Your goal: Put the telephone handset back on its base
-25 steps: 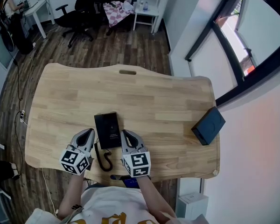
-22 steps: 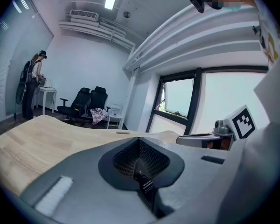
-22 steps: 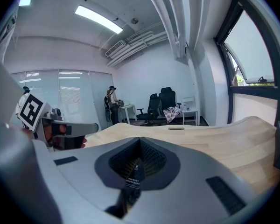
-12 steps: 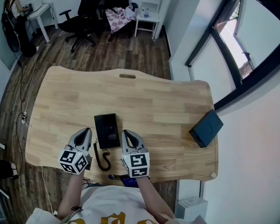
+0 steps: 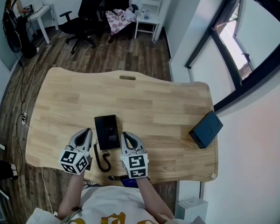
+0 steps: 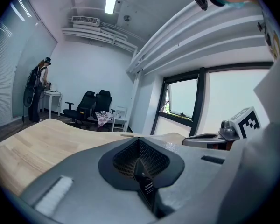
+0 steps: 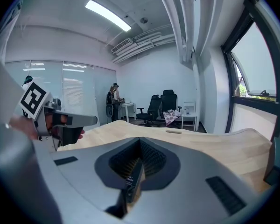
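Apparently the black telephone [image 5: 107, 131] lies as one flat block on the table [image 5: 168, 106] between left claw [image 5: 86, 133] and right claw [image 5: 124, 136], both clenched, empty; just confirm seating, keeping the cord [image 5: 102, 158] free.

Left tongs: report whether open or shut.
Shut: in the left gripper view the left tongs sit pressed together, nothing between them.

no legible text, yellow shirt lettering [image 5: 115, 217] cut off, unreadable
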Tool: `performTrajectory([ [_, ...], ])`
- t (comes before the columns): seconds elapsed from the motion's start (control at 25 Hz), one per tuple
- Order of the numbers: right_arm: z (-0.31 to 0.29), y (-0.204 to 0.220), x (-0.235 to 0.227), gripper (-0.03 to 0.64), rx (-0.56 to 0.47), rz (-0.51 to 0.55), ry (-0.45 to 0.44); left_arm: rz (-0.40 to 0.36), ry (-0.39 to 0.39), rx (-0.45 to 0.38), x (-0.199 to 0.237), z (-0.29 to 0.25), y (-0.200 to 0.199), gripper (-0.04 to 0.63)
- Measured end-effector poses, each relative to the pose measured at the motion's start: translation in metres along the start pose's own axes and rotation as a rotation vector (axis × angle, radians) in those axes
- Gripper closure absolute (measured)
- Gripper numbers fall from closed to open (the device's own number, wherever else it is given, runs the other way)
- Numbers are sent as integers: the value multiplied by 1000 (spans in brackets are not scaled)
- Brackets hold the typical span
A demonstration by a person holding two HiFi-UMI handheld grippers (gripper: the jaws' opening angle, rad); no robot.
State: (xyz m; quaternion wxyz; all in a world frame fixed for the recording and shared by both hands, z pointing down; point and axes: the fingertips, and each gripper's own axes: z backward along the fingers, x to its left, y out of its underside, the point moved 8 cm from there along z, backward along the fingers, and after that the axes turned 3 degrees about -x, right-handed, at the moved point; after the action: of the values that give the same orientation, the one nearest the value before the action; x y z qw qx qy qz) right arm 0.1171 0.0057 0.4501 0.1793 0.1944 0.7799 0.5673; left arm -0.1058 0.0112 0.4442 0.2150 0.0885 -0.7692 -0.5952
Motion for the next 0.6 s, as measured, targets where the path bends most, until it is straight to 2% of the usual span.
performTrajectory([
  [0.24, -3, 1, -4, 611, 10, -30, 6, 5, 1, 7, 5, -4, 1, 592],
  [0.6, -8, 6, -1, 611, 19, -20, -6, 18, 2, 10, 10, -5, 4, 592],
])
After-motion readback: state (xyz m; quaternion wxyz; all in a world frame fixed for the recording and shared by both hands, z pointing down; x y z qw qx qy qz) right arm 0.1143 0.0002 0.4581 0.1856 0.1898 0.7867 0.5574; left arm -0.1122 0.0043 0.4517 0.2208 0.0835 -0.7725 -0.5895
